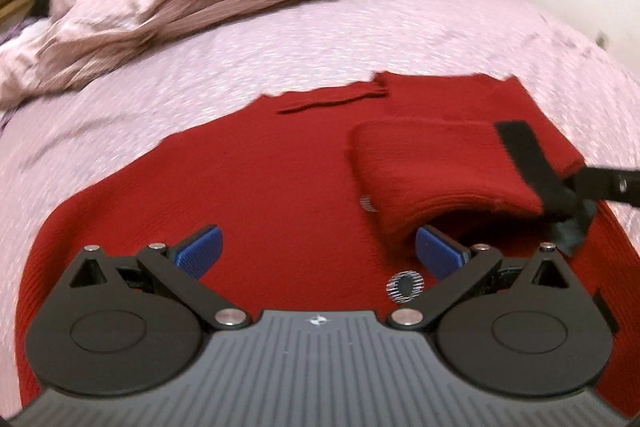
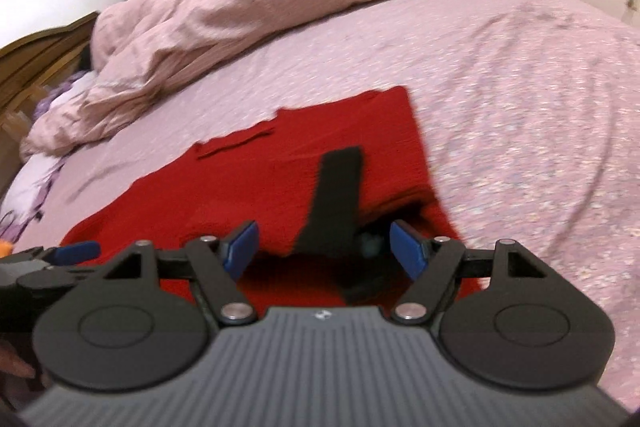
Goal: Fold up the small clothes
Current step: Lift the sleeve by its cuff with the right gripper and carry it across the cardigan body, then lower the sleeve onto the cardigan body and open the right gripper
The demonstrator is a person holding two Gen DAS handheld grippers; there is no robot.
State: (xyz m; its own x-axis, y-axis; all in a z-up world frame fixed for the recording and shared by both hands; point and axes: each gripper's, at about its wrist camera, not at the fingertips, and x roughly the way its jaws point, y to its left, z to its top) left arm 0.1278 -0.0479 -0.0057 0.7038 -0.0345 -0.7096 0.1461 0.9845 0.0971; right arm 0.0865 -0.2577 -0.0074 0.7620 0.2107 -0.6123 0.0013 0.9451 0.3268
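red knit garment [image 1: 256,195] | flat on bed | right side folded over

No readable text, number or brand name shows in either view. The only sign-like mark is a small white emblem on the ribbed grey body of each gripper, the left gripper [image 1: 316,255] and the right gripper [image 2: 322,247], set at the middle of the body's front edge just behind the fingers; it is too small and blurred to make out. On the red garment [image 1: 248,195], a small white patterned ring lies close in front of that emblem, its pattern unreadable.
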